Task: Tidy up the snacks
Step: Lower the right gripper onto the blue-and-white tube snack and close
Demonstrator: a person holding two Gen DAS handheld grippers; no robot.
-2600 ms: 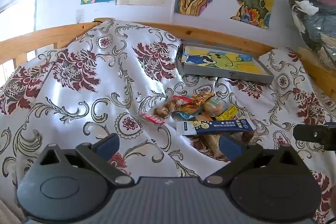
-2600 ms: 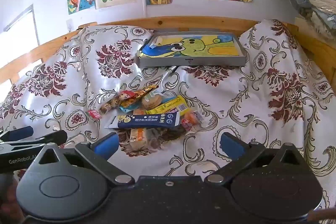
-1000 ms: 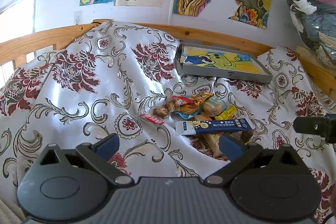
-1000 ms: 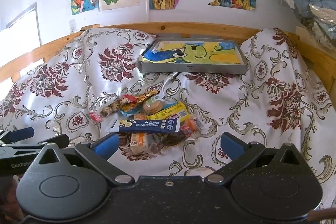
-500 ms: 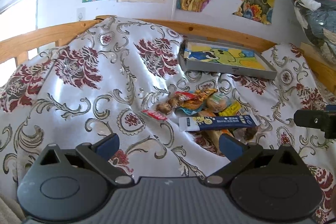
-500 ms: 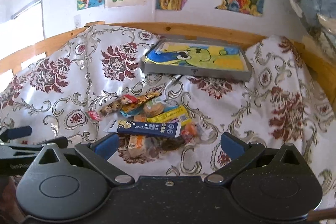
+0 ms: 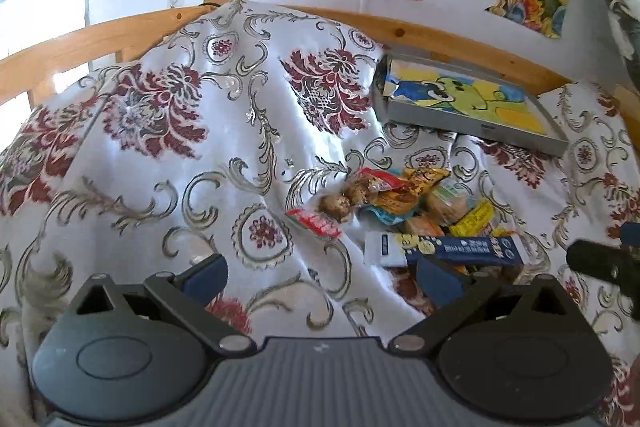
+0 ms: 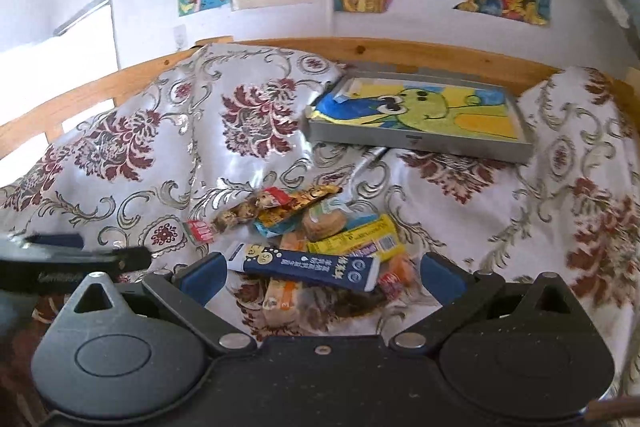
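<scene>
A pile of wrapped snacks (image 8: 316, 227) lies on the flowered bedspread: a long dark blue packet (image 8: 312, 269), a yellow bar (image 8: 356, 235), a round bun (image 8: 324, 223), orange and red wrappers. The same pile (image 7: 412, 211) shows in the left wrist view, right of centre. My right gripper (image 8: 322, 273) is open just in front of the pile, its fingers astride the blue packet's ends, holding nothing. My left gripper (image 7: 320, 273) is open over the cloth, left of the pile, its right fingertip by the blue packet (image 7: 452, 249).
A grey tray (image 8: 420, 143) lined with a cartoon picture sits at the back by the wooden bed rail (image 8: 400, 47). The flowered cloth (image 7: 180, 167) bulges high on the left. Posters hang on the wall; bundled clothes at the upper right.
Both grippers have moved in closer to the snack pile, which now looks larger and nearer the fingertips. Both stay open and the snacks have not moved.
</scene>
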